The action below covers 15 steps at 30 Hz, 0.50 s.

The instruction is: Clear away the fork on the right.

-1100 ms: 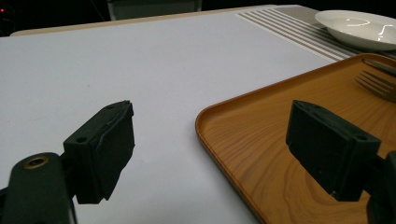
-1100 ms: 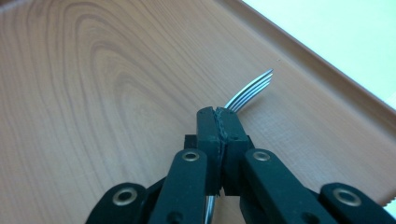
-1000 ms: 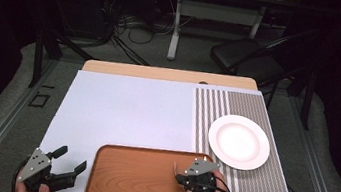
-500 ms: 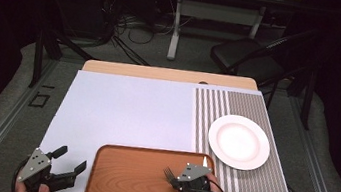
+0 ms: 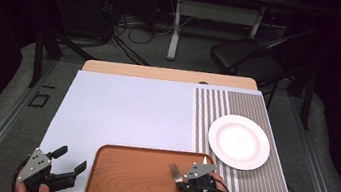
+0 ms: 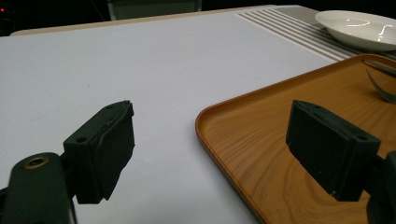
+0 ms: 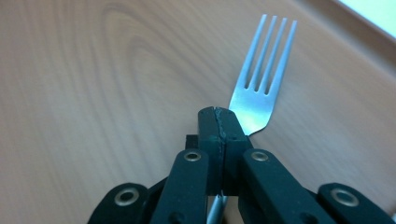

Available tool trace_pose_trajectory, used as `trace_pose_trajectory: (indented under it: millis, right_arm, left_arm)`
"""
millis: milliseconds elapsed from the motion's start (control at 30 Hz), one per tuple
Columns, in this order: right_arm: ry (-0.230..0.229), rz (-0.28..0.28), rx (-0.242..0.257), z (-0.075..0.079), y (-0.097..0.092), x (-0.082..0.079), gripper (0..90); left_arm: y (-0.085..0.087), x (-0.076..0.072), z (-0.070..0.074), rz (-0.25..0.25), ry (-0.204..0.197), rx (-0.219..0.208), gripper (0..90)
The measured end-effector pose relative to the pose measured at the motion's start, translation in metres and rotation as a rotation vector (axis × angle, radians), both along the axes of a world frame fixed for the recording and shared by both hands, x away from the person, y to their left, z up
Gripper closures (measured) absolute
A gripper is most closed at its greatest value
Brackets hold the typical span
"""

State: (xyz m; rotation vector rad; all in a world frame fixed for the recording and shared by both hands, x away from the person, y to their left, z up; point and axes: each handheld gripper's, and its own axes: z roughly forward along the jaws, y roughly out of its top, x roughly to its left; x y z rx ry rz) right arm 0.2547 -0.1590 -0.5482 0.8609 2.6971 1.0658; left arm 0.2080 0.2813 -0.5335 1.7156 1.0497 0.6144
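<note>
Two grippers sit nearest us: our left gripper (image 5: 64,165) waits beside the tray (image 5: 131,181) with jaws wide and empty, likely keeping clear. Our right gripper (image 5: 182,176) has its jaws pinched on the fork (image 7: 260,79) at the neck, tines forward over the tray, a grip that keeps it level. Farther off, the white plate (image 5: 238,142) rests on the striped mat (image 5: 271,191) of the tabletop (image 5: 126,110), probably where the fork belongs.
</note>
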Motion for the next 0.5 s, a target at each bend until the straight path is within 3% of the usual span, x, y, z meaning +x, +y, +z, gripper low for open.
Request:
trace_pose_trajectory:
  millis: [267, 500]
  right_arm:
    - [0.021, -0.093, 0.001, 0.001, -0.028, 0.009, 90.0]
    - [0.033, -0.117, 0.006, 0.001, -0.038, 0.012, 90.0]
  left_arm:
    - [0.0, 0.0, 0.0, 0.0, 0.001, -0.002, 15.5]
    - [0.0, 0.0, 0.0, 0.0, 0.002, -0.002, 15.5]
